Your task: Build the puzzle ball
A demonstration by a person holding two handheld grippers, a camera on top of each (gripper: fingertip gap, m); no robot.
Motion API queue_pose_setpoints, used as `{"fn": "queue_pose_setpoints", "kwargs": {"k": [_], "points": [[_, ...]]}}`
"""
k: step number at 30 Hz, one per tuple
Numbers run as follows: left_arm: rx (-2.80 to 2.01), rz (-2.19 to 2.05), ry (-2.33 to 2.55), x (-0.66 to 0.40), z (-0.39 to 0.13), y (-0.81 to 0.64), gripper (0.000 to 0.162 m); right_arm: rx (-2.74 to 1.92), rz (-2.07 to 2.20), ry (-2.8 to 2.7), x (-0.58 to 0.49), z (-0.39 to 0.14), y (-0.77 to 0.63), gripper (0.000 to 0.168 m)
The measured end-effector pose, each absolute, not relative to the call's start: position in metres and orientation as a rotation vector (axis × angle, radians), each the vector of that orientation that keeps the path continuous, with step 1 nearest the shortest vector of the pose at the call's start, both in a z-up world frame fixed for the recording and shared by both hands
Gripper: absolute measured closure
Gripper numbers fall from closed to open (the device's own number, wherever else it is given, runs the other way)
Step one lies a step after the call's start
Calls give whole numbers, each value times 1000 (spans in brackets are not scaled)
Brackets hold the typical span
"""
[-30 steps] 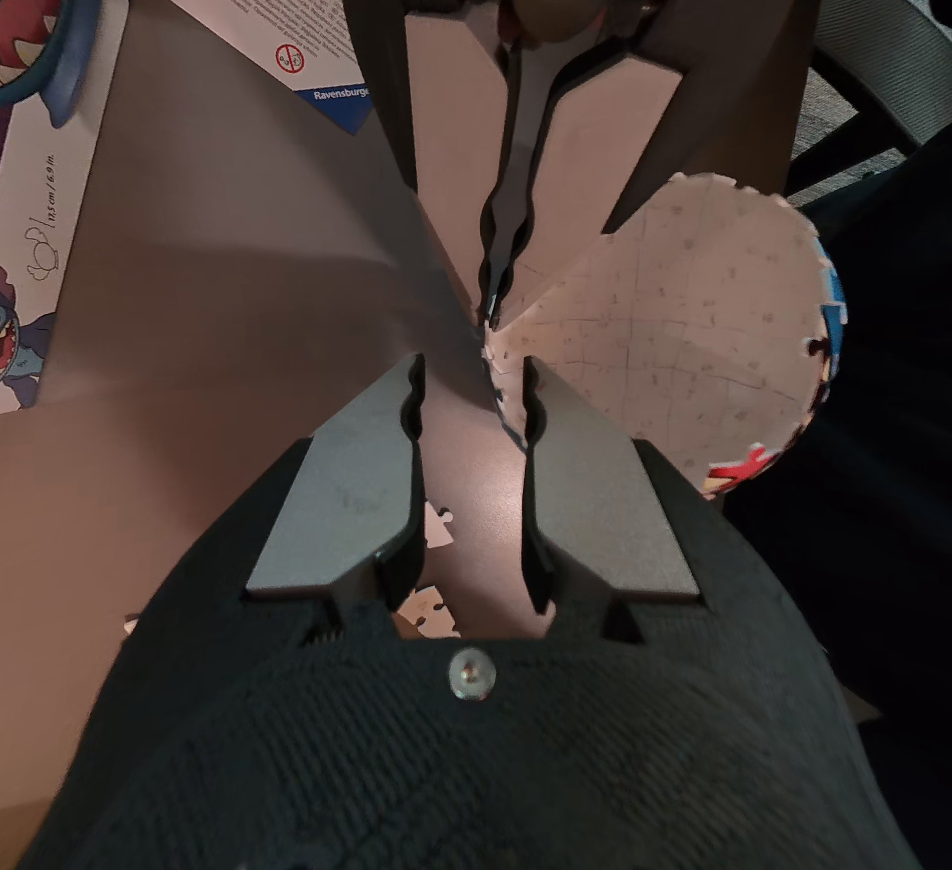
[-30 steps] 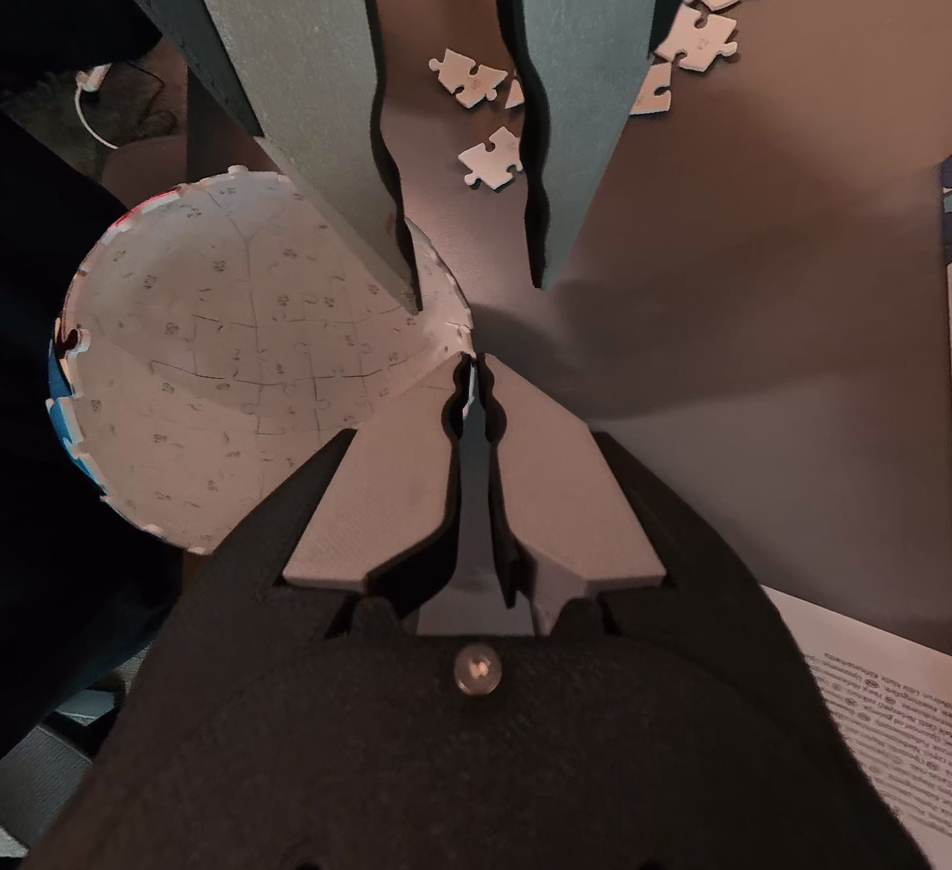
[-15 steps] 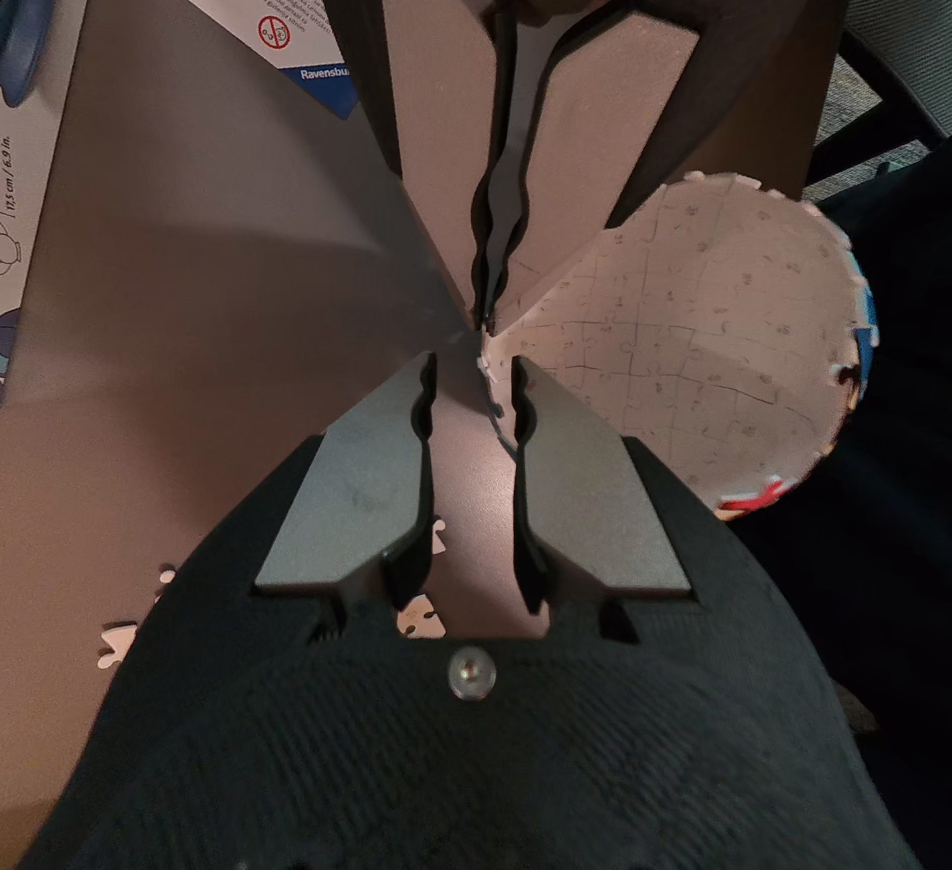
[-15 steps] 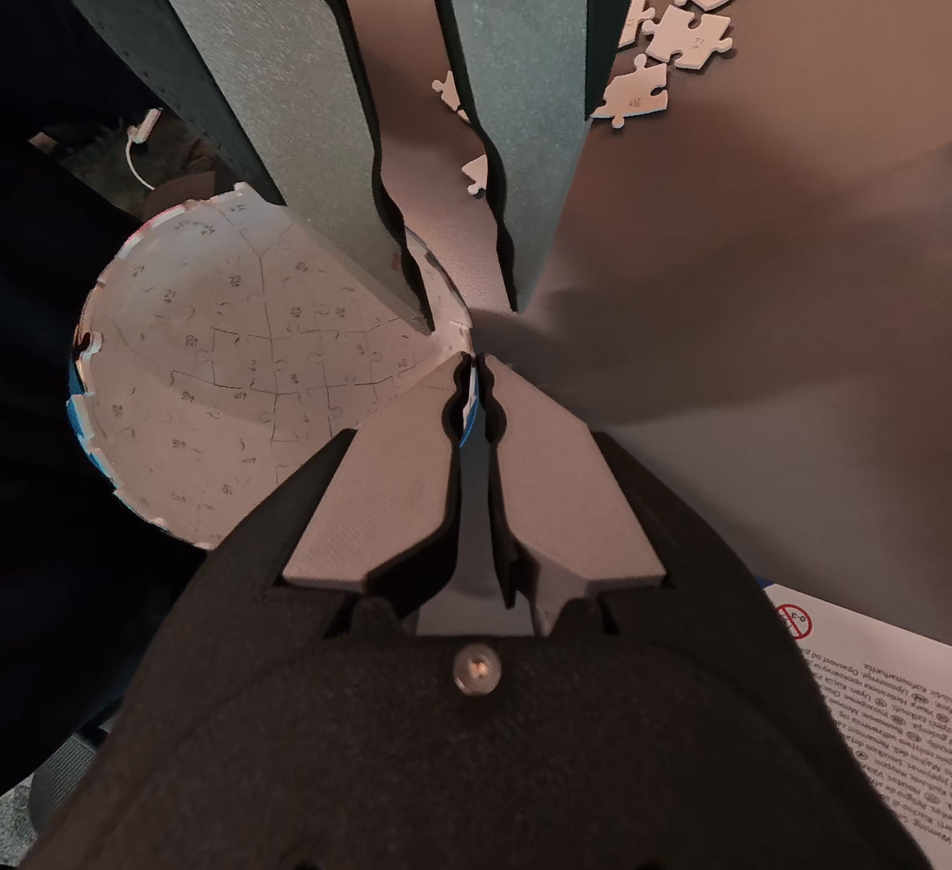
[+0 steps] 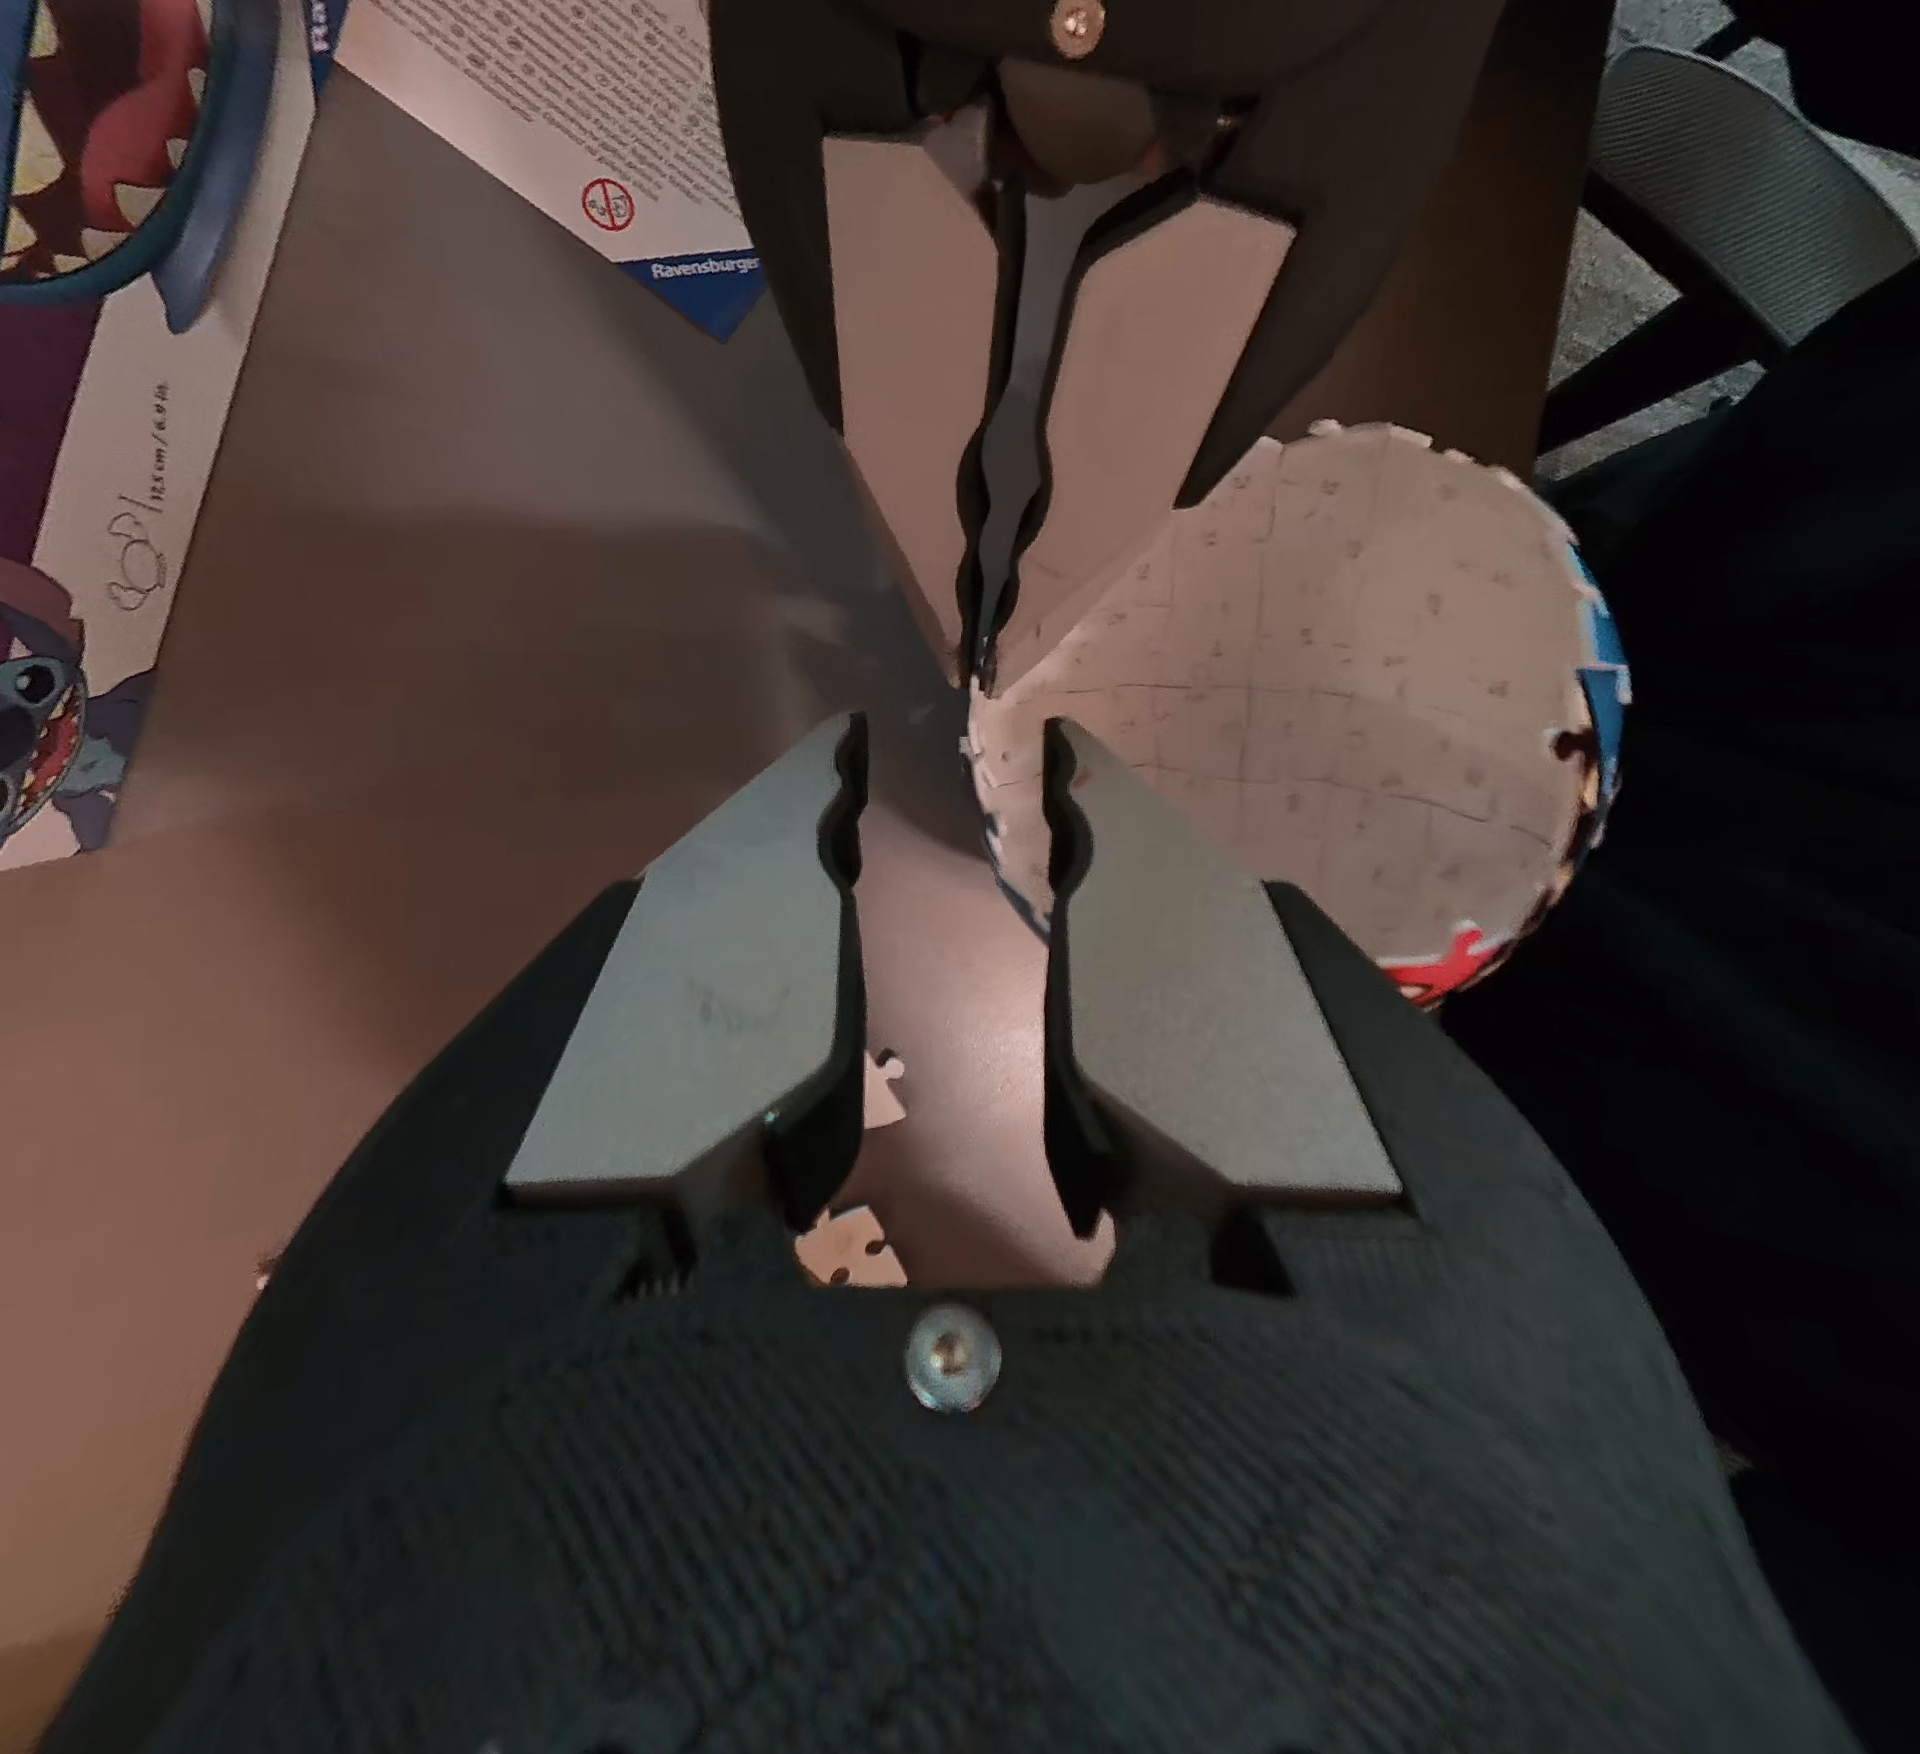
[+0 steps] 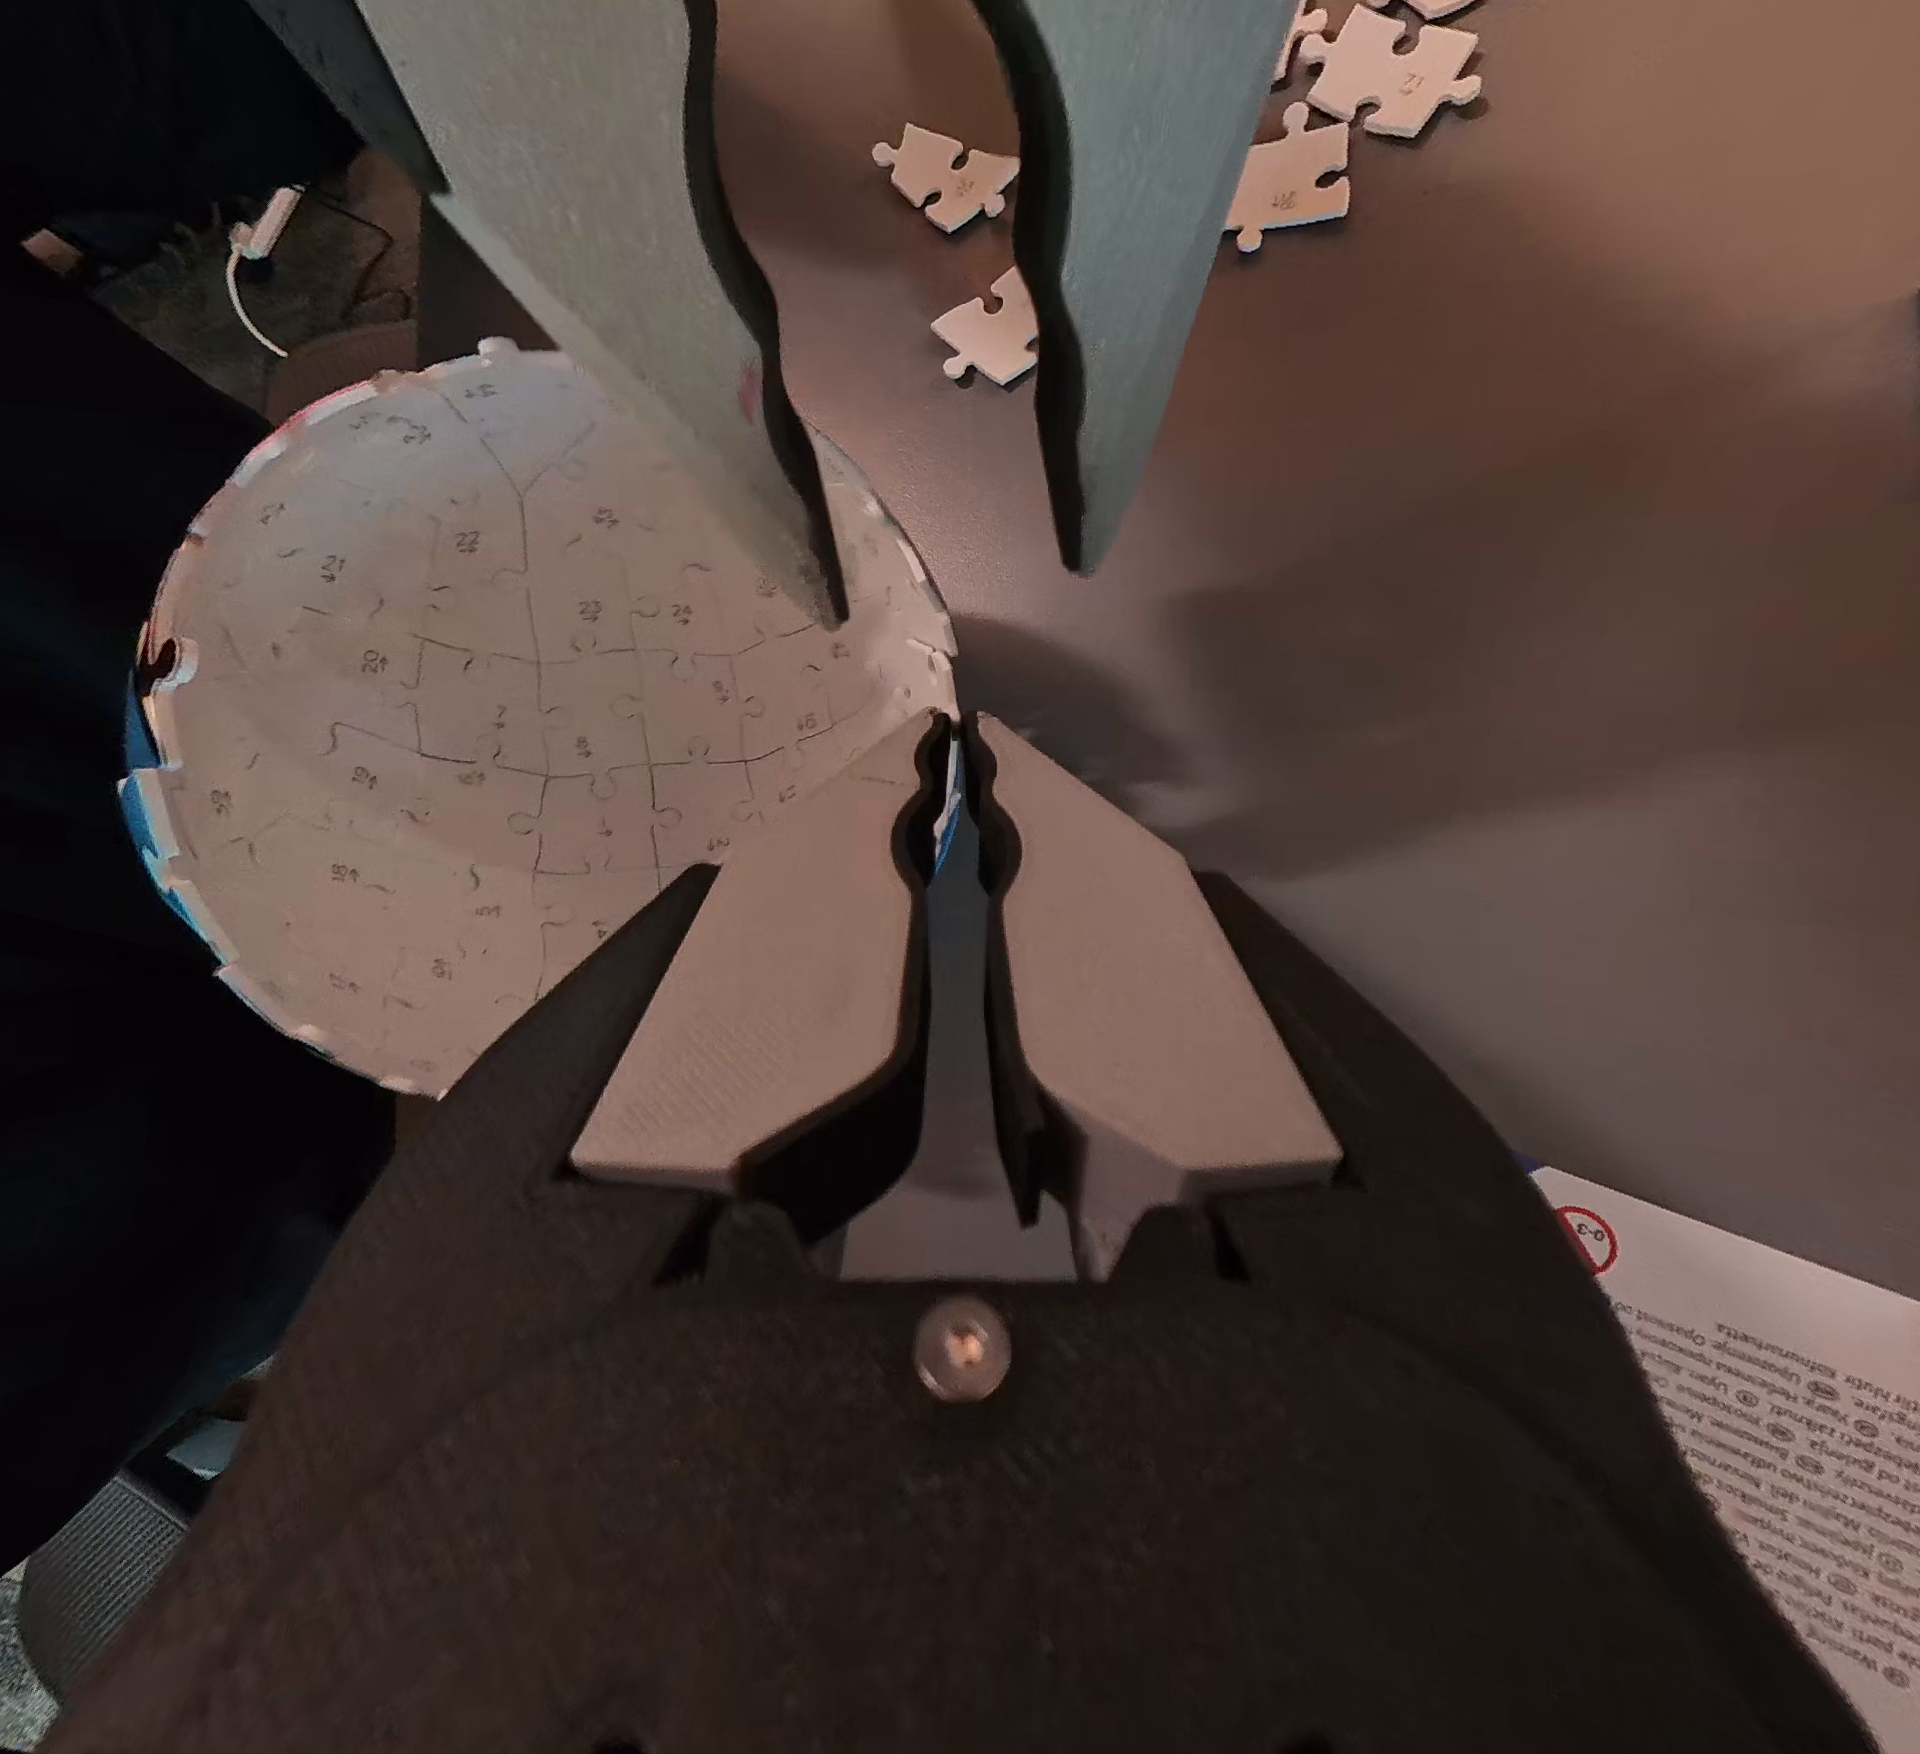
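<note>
Puzzle ball half-shell (image 6: 436, 728), a curved bowl of interlocked white-backed cardboard pieces with numbers printed inside and a blue and red printed outer face, hangs at the tabletop's near edge, its open hollow facing up and its far rim jutting out past the edge over a dark floor. Its jagged rim (image 5: 1590, 748) shows tabs and gaps where pieces are missing. The right gripper (image 6: 954, 728), black-bodied with pale grey finger plates, is pinched narrow on the shell's rim at the side nearest the table's middle, one plate inside the hollow and one outside, with a sliver of blue wall between them. The left gripper (image 5: 951, 738), of the same build, faces it from the opposite direction with its jaws set moderately apart and nothing between them; its right fingertip (image 6: 821, 582) lies over the inside of the shell close to the rim, while the other fingertip stays above bare tabletop, so the rim sits in the gap without being clamped. The brown tabletop (image 6: 1455, 665) carries loose white jigsaw pieces (image 6: 1392, 73) scattered toward the corner behind the left gripper, face down. A white printed instruction sheet with a blue border (image 5: 540, 94) lies behind the right gripper, and a puzzle box with a blue cartoon creature (image 5: 62, 561) sits beside it along the far side. A grey chair (image 5: 1766, 177) stands off the table's edge.
</note>
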State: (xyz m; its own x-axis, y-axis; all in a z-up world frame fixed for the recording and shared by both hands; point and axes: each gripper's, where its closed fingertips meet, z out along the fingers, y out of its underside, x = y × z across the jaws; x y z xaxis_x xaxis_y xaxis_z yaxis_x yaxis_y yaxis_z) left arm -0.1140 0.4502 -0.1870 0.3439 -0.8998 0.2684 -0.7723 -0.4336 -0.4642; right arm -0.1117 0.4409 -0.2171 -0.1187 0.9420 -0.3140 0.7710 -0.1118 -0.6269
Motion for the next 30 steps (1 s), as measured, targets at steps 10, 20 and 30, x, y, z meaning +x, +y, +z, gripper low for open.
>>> {"fn": "queue_pose_setpoints", "kwargs": {"k": [10,20,30], "points": [[-2428,-669,1585,-112,-210,446,133,-1909,1062,-1904,-112,-217,442,168],[-2430,-629,1642,-115,-203,448,133,-1891,1062,-1916,-112,-217,442,168],[-2417,-774,1679,-113,-179,462,131,-1890,1070,-1913,-112,-217,443,168]]}}
